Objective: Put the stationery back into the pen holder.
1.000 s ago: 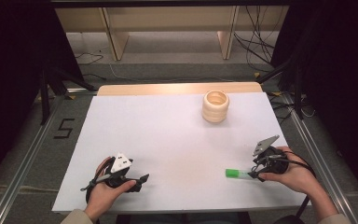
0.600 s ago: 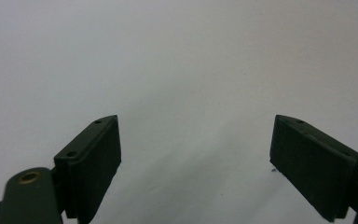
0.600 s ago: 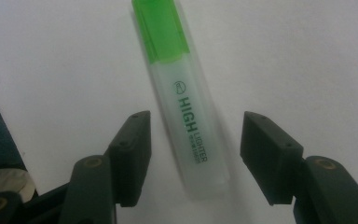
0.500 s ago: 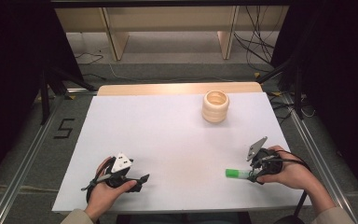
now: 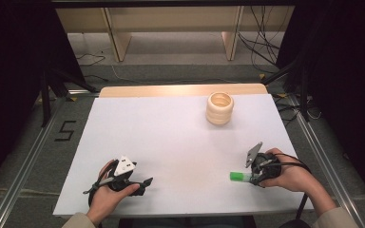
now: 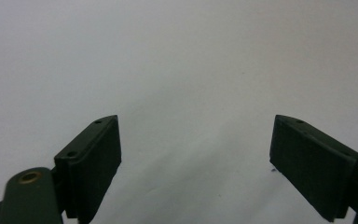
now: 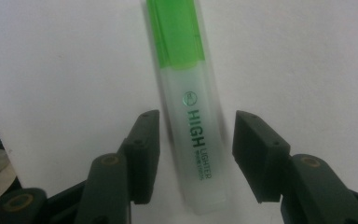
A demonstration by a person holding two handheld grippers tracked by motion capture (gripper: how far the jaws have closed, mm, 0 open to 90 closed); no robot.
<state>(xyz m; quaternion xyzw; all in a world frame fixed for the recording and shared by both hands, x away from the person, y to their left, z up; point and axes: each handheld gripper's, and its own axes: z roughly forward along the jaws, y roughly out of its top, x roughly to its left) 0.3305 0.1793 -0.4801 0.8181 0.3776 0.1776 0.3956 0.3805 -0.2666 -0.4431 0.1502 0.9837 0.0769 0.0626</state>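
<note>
Green highlighter (image 7: 191,116): lies flat on the white table cover (image 5: 171,137), at about 4 o'clock from the table's middle in the high view (image 5: 238,176), close to the near edge.
Right gripper (image 5: 255,178): lowered over the highlighter's pale barrel; its jaws have just been closing, and the barrel lies between them with a thin gap on each side, so the pads are not yet pressing.
Highlighter's green cap end: points to 12 o'clock in the right gripper view, away from the jaws.
Left gripper (image 6: 196,163): jaws wide apart over bare white cover, at about 7 o'clock on the table (image 5: 140,183).
Wooden ringed cup (image 5: 219,108): upright at about 1 o'clock, well apart from both grippers.
</note>
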